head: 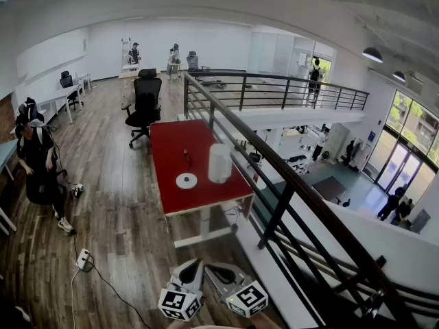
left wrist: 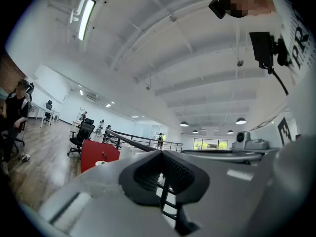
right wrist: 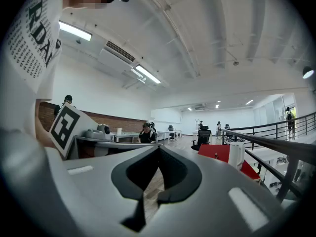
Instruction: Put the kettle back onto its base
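A white kettle [head: 219, 163] stands upright near the right edge of a red table [head: 171, 142]. Its round white base [head: 186, 180] lies flat to the kettle's left, apart from it. Both grippers hang side by side low in the head view, well short of the table. My left gripper [head: 198, 261] and right gripper [head: 208, 266] are both shut and hold nothing. The left gripper view shows the shut jaws [left wrist: 161, 153] with the table [left wrist: 96, 154] far off. In the right gripper view the gripper [right wrist: 159, 147] points level, with the kettle [right wrist: 236, 155] distant at the right.
A dark metal railing [head: 274, 177] runs along the table's right side over a drop. A small dark object [head: 185, 157] stands on the table. A black office chair [head: 145, 105] is behind it. A person [head: 38, 160] sits at left. A power strip [head: 84, 259] lies on the floor.
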The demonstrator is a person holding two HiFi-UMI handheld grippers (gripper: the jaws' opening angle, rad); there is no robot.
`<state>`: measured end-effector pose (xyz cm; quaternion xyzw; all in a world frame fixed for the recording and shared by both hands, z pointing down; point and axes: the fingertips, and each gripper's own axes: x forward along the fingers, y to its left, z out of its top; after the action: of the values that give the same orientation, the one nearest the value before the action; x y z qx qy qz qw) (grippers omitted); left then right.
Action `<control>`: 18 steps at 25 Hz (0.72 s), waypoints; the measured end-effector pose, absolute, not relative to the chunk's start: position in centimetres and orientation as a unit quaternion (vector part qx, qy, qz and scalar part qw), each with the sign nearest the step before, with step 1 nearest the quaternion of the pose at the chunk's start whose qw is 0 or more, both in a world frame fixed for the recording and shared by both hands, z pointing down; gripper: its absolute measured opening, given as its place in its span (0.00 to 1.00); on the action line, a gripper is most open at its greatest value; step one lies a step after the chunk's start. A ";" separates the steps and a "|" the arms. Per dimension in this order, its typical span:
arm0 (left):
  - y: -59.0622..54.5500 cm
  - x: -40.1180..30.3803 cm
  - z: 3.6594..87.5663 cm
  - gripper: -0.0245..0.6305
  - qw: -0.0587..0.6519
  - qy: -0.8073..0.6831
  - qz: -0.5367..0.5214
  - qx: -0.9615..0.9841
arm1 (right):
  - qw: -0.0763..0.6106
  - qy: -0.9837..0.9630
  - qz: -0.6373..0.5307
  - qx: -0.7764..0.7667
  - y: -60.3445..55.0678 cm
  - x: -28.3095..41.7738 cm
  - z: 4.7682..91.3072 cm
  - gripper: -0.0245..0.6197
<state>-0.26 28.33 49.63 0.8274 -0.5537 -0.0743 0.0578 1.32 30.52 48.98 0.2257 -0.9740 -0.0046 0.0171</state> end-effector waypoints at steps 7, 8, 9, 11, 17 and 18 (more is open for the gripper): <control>28.3 -0.6 49.4 0.02 0.056 -0.554 -0.075 0.827 | 0.015 -0.975 -0.006 0.223 30.5 1.0 48.7 0.04; 28.3 -0.6 49.4 0.02 0.056 -0.554 -0.075 0.827 | 0.015 -0.975 -0.005 0.223 30.4 1.0 48.8 0.04; 28.2 -0.6 49.4 0.02 0.055 -0.553 -0.075 0.828 | 0.014 -0.975 -0.005 0.223 30.4 1.0 48.7 0.04; 28.1 -0.6 49.4 0.02 0.052 -0.551 -0.073 0.830 | 0.009 -0.974 -0.005 0.225 30.2 1.0 48.6 0.04; 28.4 -0.3 49.4 0.02 0.045 -0.549 -0.067 0.832 | 0.001 -0.974 -0.007 0.228 30.1 1.2 48.2 0.04; 28.4 -0.2 49.4 0.02 0.043 -0.549 -0.065 0.832 | 0.002 -0.973 -0.008 0.229 30.2 1.2 48.2 0.04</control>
<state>-0.23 28.42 49.39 0.8322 -0.5490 -0.0645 0.0426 1.21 30.16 48.25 0.2286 -0.9735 -0.0080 0.0020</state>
